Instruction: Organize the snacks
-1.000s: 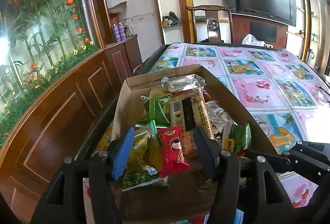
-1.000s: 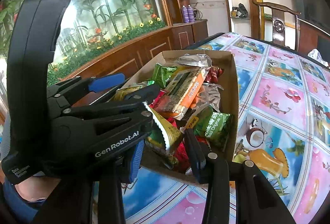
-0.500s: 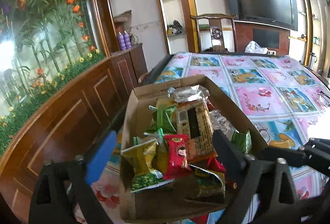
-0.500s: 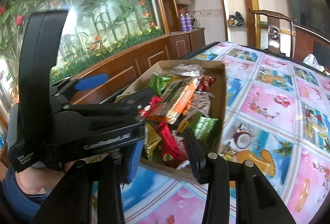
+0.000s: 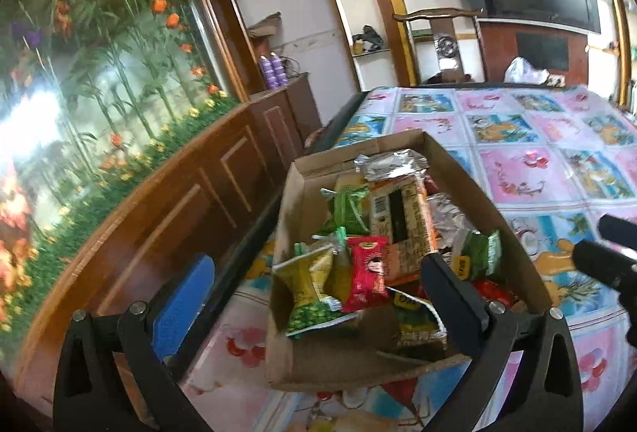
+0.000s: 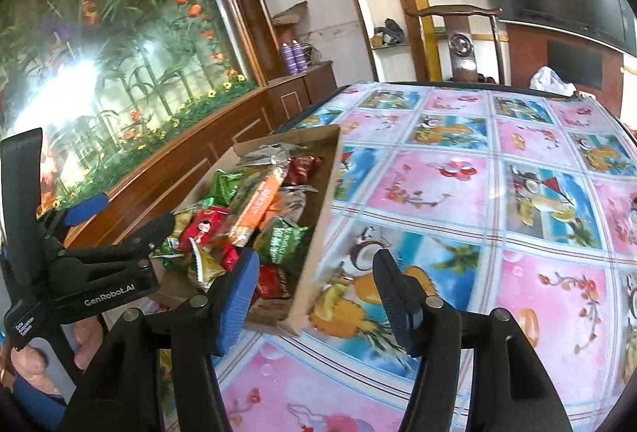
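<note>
Snacks (image 5: 382,245) lie heaped in a cardboard box (image 5: 513,233) at the near left corner of the surface (image 6: 458,193), so most packets are half buried and their print is too blurred to read; only a red packet (image 5: 364,272), a yellow-green packet (image 5: 310,284) and a long orange-and-white pack (image 5: 402,221) stand out. In the right wrist view the box's near wall is cut off behind the blue pad of the right gripper (image 6: 314,296). The box's long axis runs away from the cameras, along the surface's left edge, and the long pack lies the same way. The left gripper (image 5: 314,296) has its jaws spread wide and opening, one on each side of the box's near end, pressing on nothing. The right gripper's jaws are opening too, empty, over the bare patterned cloth just right of the box. Right of the box the surface is open to its far and right edges; on the left a wooden panel wall (image 5: 167,201) stands close by.
</note>
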Demonstrator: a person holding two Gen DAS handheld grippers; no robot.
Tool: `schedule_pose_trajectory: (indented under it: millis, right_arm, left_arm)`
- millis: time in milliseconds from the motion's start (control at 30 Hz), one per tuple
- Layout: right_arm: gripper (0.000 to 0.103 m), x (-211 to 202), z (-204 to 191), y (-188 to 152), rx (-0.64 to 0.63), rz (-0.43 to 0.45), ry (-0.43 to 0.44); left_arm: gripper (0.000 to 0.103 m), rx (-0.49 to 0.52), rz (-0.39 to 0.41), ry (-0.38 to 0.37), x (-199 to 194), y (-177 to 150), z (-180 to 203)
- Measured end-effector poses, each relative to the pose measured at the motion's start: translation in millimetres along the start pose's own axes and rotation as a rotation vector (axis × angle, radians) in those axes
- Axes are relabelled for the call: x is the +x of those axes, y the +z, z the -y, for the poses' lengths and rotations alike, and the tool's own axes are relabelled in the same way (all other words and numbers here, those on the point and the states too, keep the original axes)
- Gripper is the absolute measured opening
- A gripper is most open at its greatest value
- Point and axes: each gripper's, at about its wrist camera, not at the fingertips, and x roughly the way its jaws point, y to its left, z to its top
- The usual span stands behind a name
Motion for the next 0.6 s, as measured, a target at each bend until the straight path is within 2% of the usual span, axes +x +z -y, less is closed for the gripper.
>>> schedule_pose_trajectory:
  millis: [100,167,333,600]
  right_arm:
    - [0.064,-1,-3,0,-0.016,0.006,-0.012]
    - [0.064,-4,-5,0,-0.031,0.011,-0.018]
    - [0.065,-3,-8,-3,-0.047,0.002,-0.014]
    - [0.065,-6,-21,-6,-0.111,0.022,-0.025]
  left_arm:
    - [0.103,0.011,0.036,0.044,-6,-3,1]
    - [0.103,-0.007,0.017,0.032,-3,-4,-3]
    - [0.103,-0.022,-0.043,0.065,8,-5,-9]
    - [0.103,-0.023,-0.049,0.075,10,-8,-7]
